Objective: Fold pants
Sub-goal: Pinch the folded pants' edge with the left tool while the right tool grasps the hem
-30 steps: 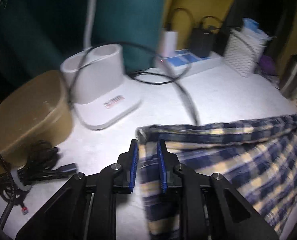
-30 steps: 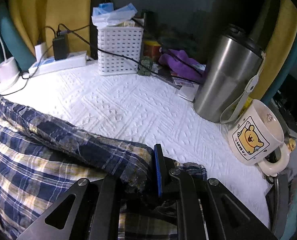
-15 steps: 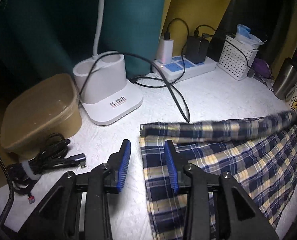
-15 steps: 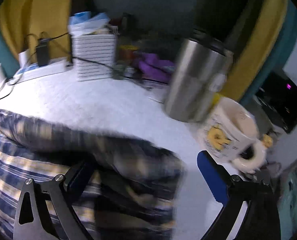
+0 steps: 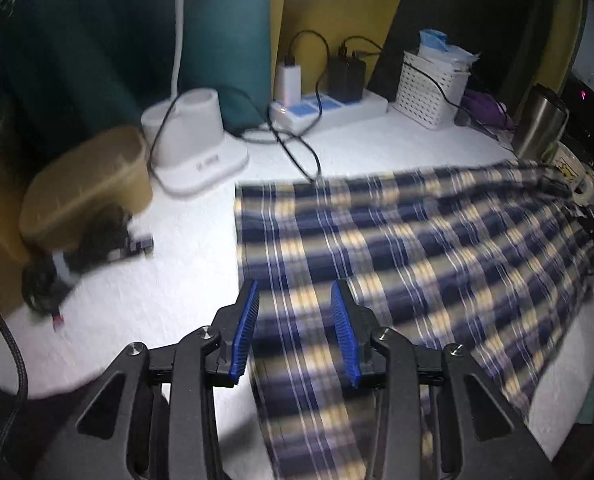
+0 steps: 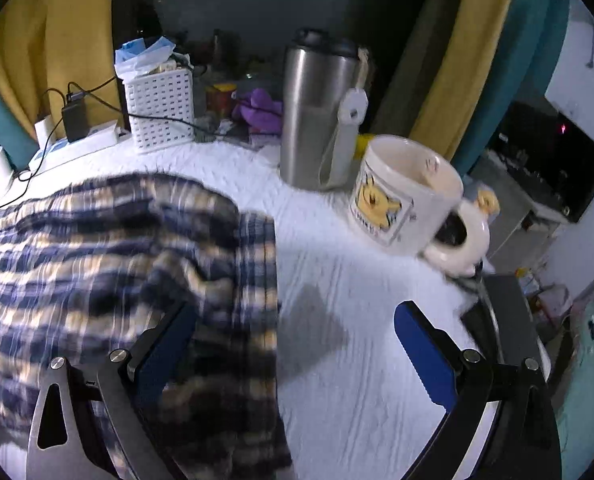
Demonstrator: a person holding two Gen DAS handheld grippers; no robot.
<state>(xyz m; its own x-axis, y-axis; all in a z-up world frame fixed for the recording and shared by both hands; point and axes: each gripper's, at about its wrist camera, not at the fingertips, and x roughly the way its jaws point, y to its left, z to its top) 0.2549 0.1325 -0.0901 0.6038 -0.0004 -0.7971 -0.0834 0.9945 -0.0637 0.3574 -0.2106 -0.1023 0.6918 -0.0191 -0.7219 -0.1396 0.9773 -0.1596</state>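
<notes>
The left gripper point(image 5: 295, 330) hangs over the pants point(image 5: 397, 248), fingers opening, touching nothing; the right gripper point(image 6: 295, 344) gapes wide, empty. The pants (plaid) lie flat on the white bench point(image 6: 357, 280), mug point(image 6: 401, 192) beyond.

No legible text; mug point(image 6: 401, 196) label, lamp base point(image 5: 201, 160) sticker blurred.

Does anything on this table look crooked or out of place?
The cartoon mug beside the steel tumbler seems tilted, though the fisheye lens may exaggerate this. The plaid pants lie bunched at the right end, and a black cable trails to their far edge.
</notes>
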